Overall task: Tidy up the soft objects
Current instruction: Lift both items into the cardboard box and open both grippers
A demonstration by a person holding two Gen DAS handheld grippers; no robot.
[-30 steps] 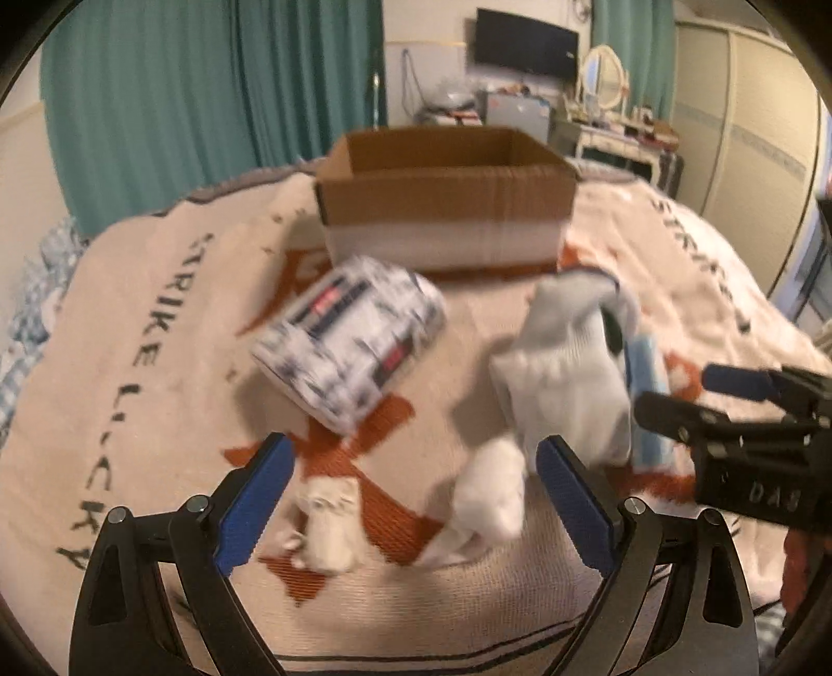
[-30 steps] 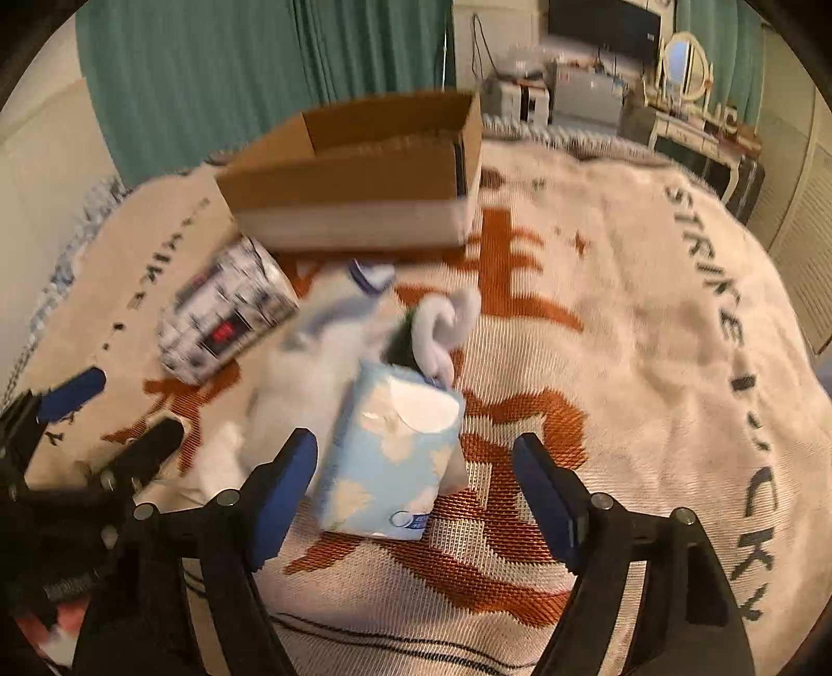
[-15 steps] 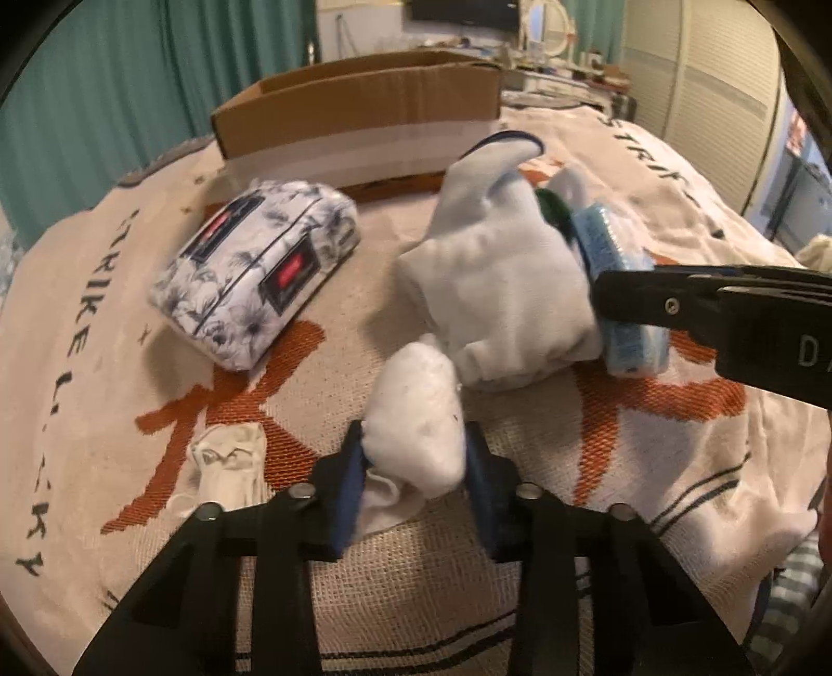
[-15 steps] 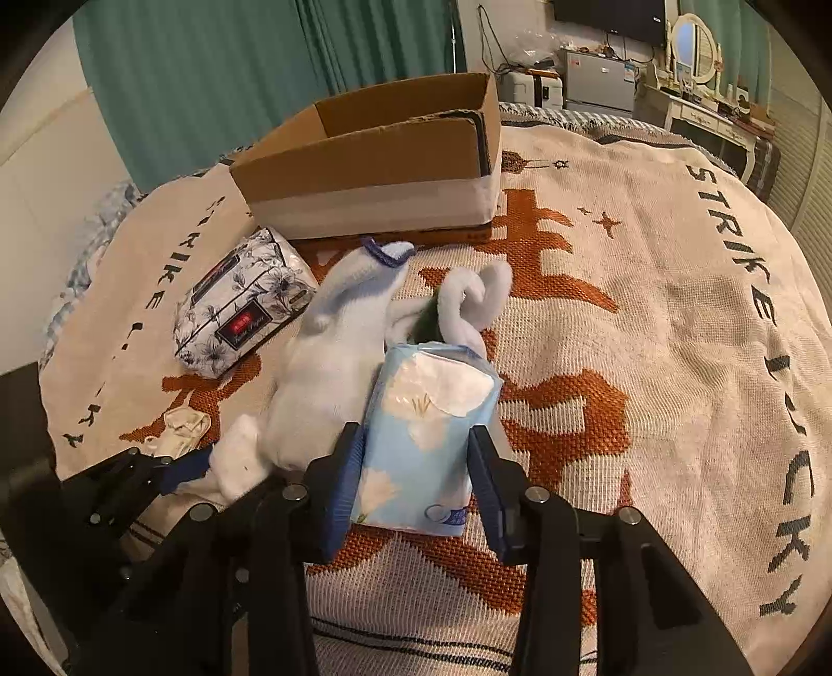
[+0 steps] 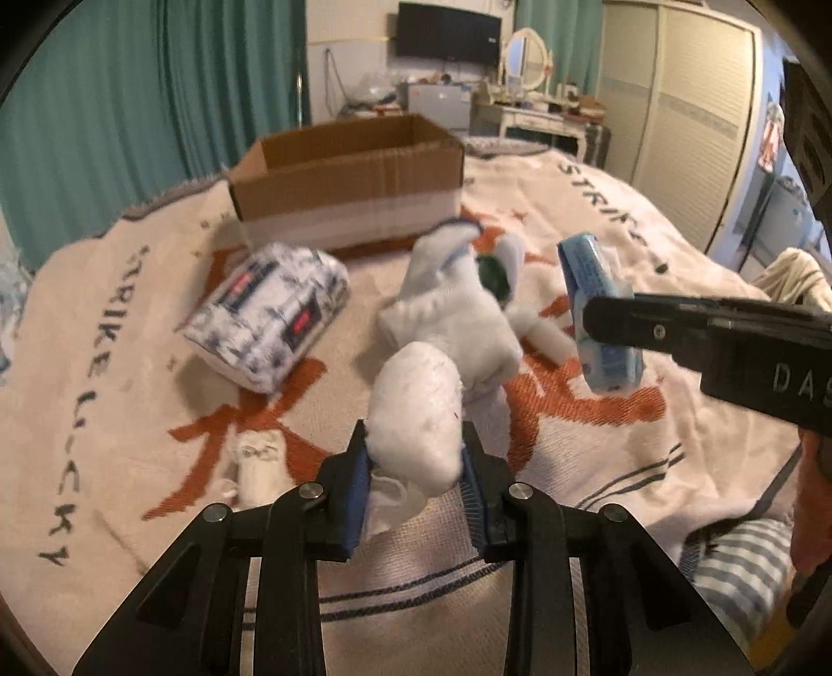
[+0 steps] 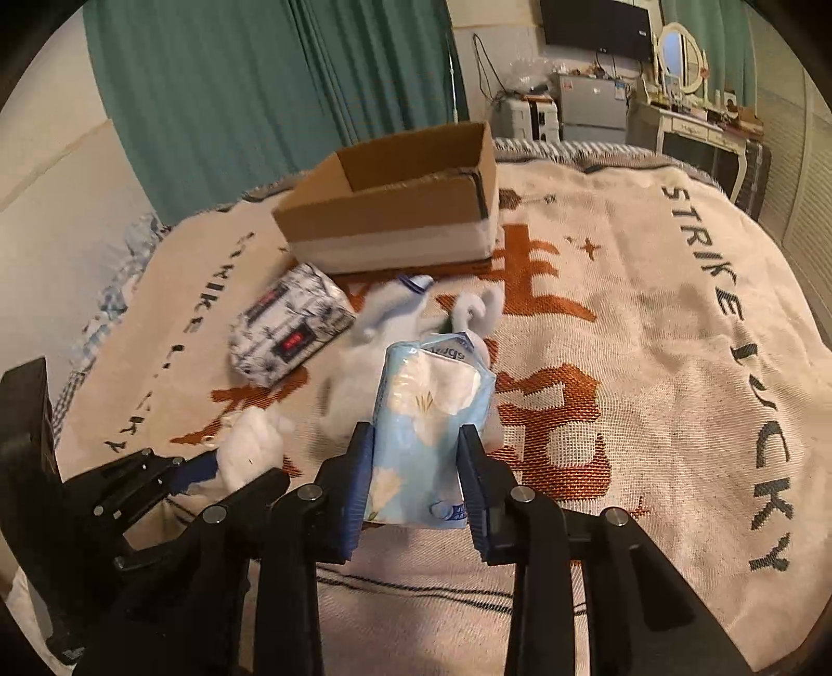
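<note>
Your left gripper (image 5: 416, 468) has black arms and blue pads, and the sock (image 5: 418, 411) in it is white. Your tissue pack (image 6: 429, 421) is pale blue with white flowers. The pouch (image 5: 270, 314) shows a navy floral print on white with red labels. The blanket (image 6: 650, 364) is cream with rust-orange motifs and grey lettering; the box (image 5: 348, 195) is brown with a white band.

Teal curtains (image 5: 130, 104) are hanging behind the bed (image 6: 676, 322); a wall-mounted television (image 5: 450, 30), dressing table with oval mirror (image 5: 528, 52) and louvred wardrobe (image 5: 676, 93) are standing beyond.
</note>
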